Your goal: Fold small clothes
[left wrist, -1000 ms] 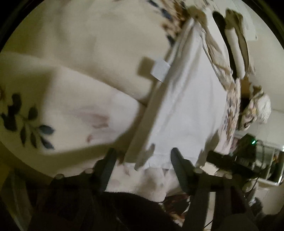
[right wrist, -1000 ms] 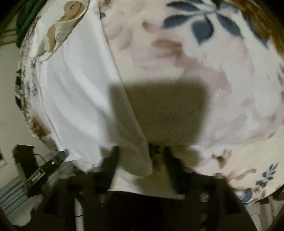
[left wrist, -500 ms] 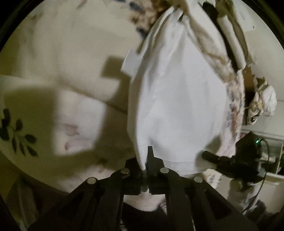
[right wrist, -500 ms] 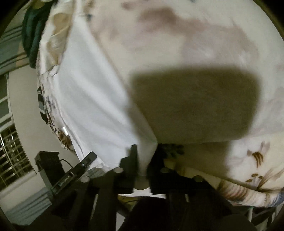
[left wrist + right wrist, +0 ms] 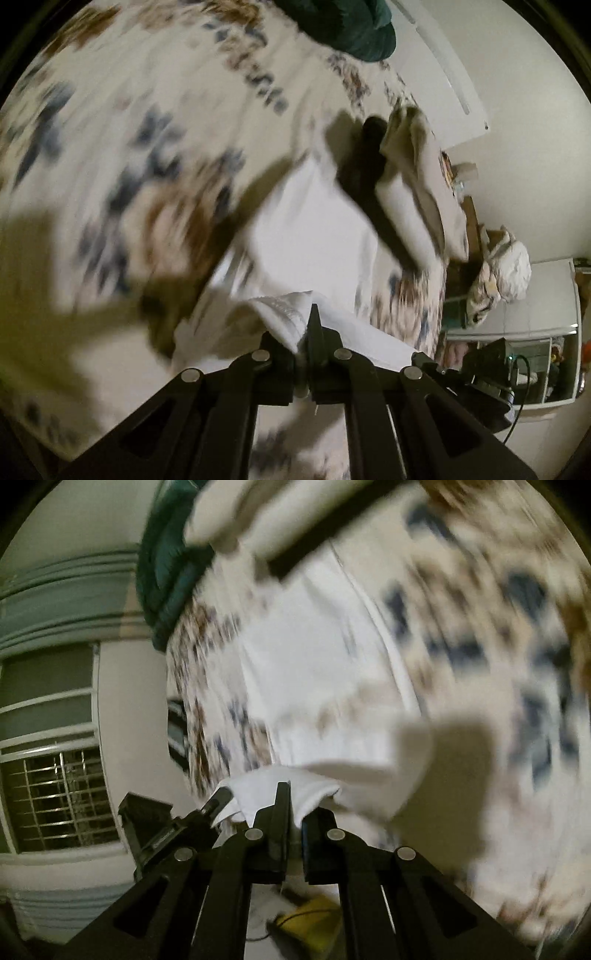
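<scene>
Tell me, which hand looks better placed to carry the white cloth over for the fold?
Neither clearly. The left tongs and the right tongs are each clamped on an edge of the white garment, lifting it off the floral bedspread. Likely both carry it together.

A floral bedspread (image 5: 155,122) fills most of both views. A dark green bundle (image 5: 351,26) sits at top. A barred window (image 5: 55,794) shows lower left.
</scene>
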`<state>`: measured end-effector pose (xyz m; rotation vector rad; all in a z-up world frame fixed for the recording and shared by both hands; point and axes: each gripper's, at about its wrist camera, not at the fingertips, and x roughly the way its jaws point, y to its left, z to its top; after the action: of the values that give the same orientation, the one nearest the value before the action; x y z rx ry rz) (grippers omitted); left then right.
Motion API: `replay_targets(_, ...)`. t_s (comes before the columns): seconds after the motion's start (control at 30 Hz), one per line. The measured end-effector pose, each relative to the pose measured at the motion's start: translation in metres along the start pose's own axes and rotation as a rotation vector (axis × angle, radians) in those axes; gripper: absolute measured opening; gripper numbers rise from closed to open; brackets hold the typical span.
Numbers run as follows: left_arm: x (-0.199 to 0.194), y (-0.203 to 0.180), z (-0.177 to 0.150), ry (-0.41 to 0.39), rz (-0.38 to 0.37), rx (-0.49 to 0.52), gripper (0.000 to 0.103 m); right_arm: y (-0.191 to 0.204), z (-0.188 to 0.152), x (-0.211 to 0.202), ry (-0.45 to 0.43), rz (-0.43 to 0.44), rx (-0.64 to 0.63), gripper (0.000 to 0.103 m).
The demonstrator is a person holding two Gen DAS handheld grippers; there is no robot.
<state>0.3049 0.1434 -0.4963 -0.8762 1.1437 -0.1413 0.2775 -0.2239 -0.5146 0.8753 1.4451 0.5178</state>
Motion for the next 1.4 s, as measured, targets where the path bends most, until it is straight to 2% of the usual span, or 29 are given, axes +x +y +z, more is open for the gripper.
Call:
replay_targets(0.07,0.017,-0.004,0.029,0.0,-0.021,-0.003,0.009,0.011,0.041,0.006,-0.058,-0.014,-0.018,0.005)
replay_targets(0.13,0.032,-0.004,0.06,-0.003,-0.04,-0.03,0.024,0.02,0.074,0.023,-0.089,-0.025,-0.009,0.006)
replay_targets(0.2,0.032,0.002,0.077,-0.03,-0.08,-0.08,0.047,0.019,0.105,0.034,-0.13,-0.033,0.025,0.008)
replay_targets(0.27,0.024,0.005,0.09,-0.074,-0.118,-0.116,0.053,0.015,0.132,0.039,-0.148,-0.013,0.063,0.026)
replay_targets(0.3,0.018,0.006,0.094,-0.101,-0.12,-0.121,0.054,0.014,0.144,0.038,-0.149,-0.01,0.07,0.047)
replay_targets(0.33,0.013,0.006,0.097,-0.121,-0.118,-0.113,0.054,0.014,0.152,0.034,-0.164,0.002,0.073,0.056)
replay_targets(0.37,0.01,0.006,0.098,-0.136,-0.103,-0.096,0.059,0.014,0.155,0.03,-0.177,0.016,0.072,0.06)
replay_targets(0.4,0.007,0.006,0.096,-0.15,-0.058,-0.06,0.061,0.014,0.157,0.024,-0.181,0.02,0.062,0.067)
replay_targets(0.43,0.009,0.006,0.095,-0.15,-0.031,-0.035,0.061,0.014,0.157,0.018,-0.184,0.006,0.047,0.07)
replay_targets(0.57,0.033,0.007,0.083,-0.064,0.067,0.069,0.061,0.014,0.144,0.017,-0.166,-0.116,-0.037,0.07)
replay_targets(0.67,0.065,0.005,0.084,0.005,0.148,0.145,0.061,-0.002,0.14,0.027,-0.121,-0.213,-0.055,0.07)
replay_targets(0.73,0.084,0.001,0.091,0.038,0.176,0.175,0.061,-0.009,0.143,0.038,-0.1,-0.229,-0.044,0.07)
replay_targets(0.8,0.101,-0.005,0.101,0.056,0.177,0.202,0.056,-0.013,0.15,0.053,-0.088,-0.223,-0.031,0.07)
replay_targets(0.83,0.105,-0.008,0.105,0.044,0.171,0.22,0.046,-0.015,0.154,0.06,-0.086,-0.224,-0.026,0.069)
replay_targets(0.87,0.108,-0.011,0.109,0.038,0.16,0.241,0.012,-0.016,0.158,0.066,-0.089,-0.223,-0.021,0.066)
replay_targets(0.9,0.112,-0.014,0.113,0.052,0.158,0.256,0.008,-0.015,0.163,0.072,-0.099,-0.218,-0.021,0.046)
replay_targets(0.93,0.113,-0.015,0.116,0.053,0.161,0.261,0.008,-0.012,0.166,0.078,-0.104,-0.226,-0.026,0.013)
replay_targets(0.97,0.113,-0.016,0.118,0.046,0.154,0.265,0.008,-0.008,0.168,0.083,-0.117,-0.244,-0.033,0.007)
replay_targets(1.03,0.115,-0.01,0.123,0.05,0.14,0.248,0.008,0.002,0.173,0.083,-0.168,-0.265,-0.049,0.002)
replay_targets(1.13,0.122,0.008,0.131,0.07,0.124,0.178,0.009,0.012,0.177,0.08,-0.22,-0.282,-0.059,0.002)
replay_targets(1.23,0.125,0.027,0.14,0.107,0.065,0.076,0.017,0.004,0.185,0.09,-0.206,-0.323,-0.032,0.002)
replay_targets(1.3,0.119,0.033,0.143,0.116,0.047,0.036,0.036,0.002,0.189,0.096,-0.188,-0.346,-0.035,0.002)
replay_targets(1.33,0.112,0.036,0.144,0.113,0.029,0.027,0.041,0.001,0.191,0.098,-0.175,-0.355,-0.036,0.005)
replay_targets(1.37,0.105,0.039,0.142,0.112,0.011,0.017,0.054,0.0,0.192,0.097,-0.167,-0.351,-0.032,0.009)
replay_targets(1.4,0.097,0.044,0.138,0.111,-0.02,0.006,0.063,-0.001,0.193,0.095,-0.154,-0.35,-0.022,0.021)
